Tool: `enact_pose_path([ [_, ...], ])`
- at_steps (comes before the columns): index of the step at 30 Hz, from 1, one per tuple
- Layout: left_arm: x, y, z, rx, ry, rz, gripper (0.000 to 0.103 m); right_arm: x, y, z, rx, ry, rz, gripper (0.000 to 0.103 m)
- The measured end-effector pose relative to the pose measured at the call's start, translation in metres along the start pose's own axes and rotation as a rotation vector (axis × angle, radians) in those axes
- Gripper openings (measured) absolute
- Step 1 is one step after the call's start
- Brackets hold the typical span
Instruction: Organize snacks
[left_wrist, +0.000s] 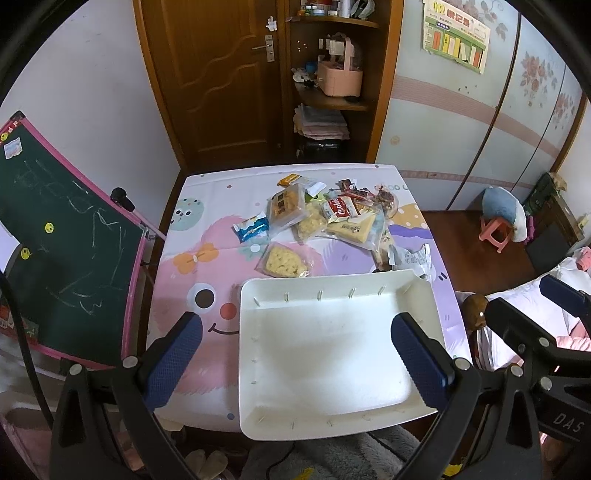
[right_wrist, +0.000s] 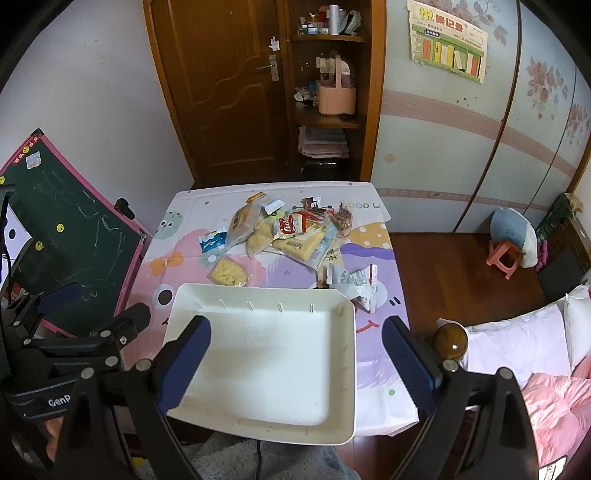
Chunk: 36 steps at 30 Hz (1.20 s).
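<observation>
A heap of wrapped snacks (left_wrist: 325, 216) lies at the far middle of the table, also in the right wrist view (right_wrist: 288, 232). A blue-white packet (left_wrist: 252, 226) and a yellow cracker pack (left_wrist: 282, 262) lie nearest on the left of it. An empty white tray (left_wrist: 332, 406) sits at the near edge, also in the right wrist view (right_wrist: 343, 369). My left gripper (left_wrist: 295, 354) is open above the tray's near left. My right gripper (right_wrist: 295, 358) is open above the tray's near right. Both hold nothing.
The table has a pink cartoon cloth (left_wrist: 199, 266). A crumpled silver wrapper (right_wrist: 354, 282) lies by the tray's far right corner. A green chalkboard (left_wrist: 62, 236) leans at the left. A bed with pink bedding (right_wrist: 546, 391) and a wooden knob (right_wrist: 450, 341) are at the right.
</observation>
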<state>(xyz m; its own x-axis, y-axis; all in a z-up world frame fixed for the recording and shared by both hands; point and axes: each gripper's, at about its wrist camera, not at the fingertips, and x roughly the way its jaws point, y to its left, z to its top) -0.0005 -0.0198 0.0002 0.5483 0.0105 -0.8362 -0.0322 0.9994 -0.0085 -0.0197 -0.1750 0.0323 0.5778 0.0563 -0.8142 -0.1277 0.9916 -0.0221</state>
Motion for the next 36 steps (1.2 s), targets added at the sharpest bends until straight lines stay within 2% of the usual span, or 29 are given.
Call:
enact_pose_path([
  [21,0.011,-0.008,0.009,0.000,0.015,-0.004,0.102,0.013,-0.007,0.014,0.006,0.009,0.011,0.095],
  [36,0.025,0.001,0.013,0.003,0.039,0.002,0.102,0.020,-0.009,0.021,-0.011,0.012,-0.014,0.095],
])
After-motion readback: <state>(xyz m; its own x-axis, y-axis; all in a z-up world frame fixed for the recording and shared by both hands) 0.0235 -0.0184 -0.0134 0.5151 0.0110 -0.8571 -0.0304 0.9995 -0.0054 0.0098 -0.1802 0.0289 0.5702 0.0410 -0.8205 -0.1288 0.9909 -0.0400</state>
